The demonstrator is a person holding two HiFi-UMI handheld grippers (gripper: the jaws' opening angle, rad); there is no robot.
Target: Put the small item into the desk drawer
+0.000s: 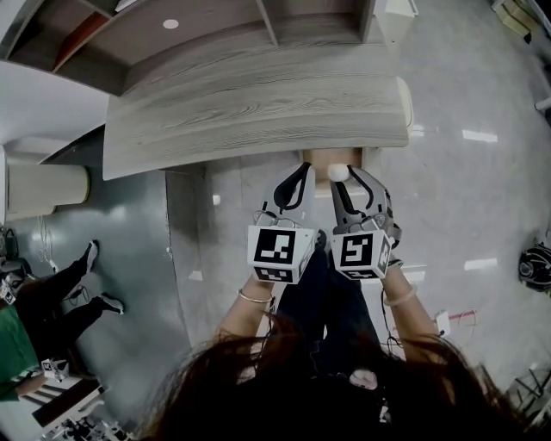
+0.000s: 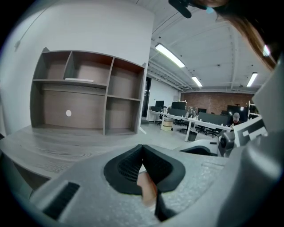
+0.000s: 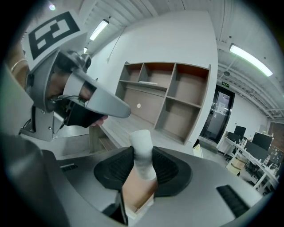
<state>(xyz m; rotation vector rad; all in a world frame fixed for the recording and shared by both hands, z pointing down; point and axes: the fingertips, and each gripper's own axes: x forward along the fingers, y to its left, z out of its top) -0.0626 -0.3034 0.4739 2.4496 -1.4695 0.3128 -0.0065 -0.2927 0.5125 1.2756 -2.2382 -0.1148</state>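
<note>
The small item (image 1: pixel 338 172) is a white foam-like cylinder. My right gripper (image 1: pixel 343 173) is shut on it just in front of the wood-grain desk's (image 1: pixel 258 112) near edge. In the right gripper view the white item (image 3: pixel 142 153) stands upright between the black pads, above a tan open drawer (image 3: pixel 135 190). That drawer (image 1: pixel 344 156) shows as a tan strip under the desk edge. My left gripper (image 1: pixel 303 168) hovers close beside the right one, jaws shut with nothing seen between them. It also appears up and to the left as the left gripper (image 3: pixel 95 104).
An open shelf unit (image 1: pixel 215 26) stands at the back of the desk; the same shelf unit (image 2: pixel 84 93) has bare compartments. Glossy floor surrounds the desk. A person's legs (image 1: pixel 77 301) are on the left. Office desks (image 2: pixel 195 122) stand far off.
</note>
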